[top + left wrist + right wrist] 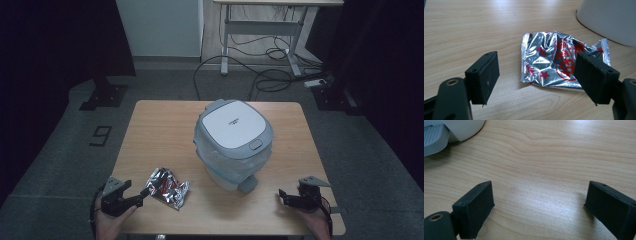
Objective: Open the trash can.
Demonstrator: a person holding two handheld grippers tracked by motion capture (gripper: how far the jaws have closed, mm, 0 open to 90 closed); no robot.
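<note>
A crumpled silver foil wrapper (167,187) with red print lies on the wooden table (155,130) near its front left. In the left gripper view the wrapper (554,60) lies just beyond the jaws. My left gripper (145,192) points at it from the left, open, with nothing between its pads. A white and grey pedal bin (233,142) with a plastic liner stands in the middle of the table. Its grey pedal (434,138) faces the front. My right gripper (282,195) rests open over bare wood at the front right, a little right of the bin.
The bin's white wall (609,20) stands close behind the wrapper. Beyond the table the carpeted floor carries cables (270,75), a desk frame (260,30) and dark stand bases (105,95). A hand (112,225) holds each gripper at the table's front edge.
</note>
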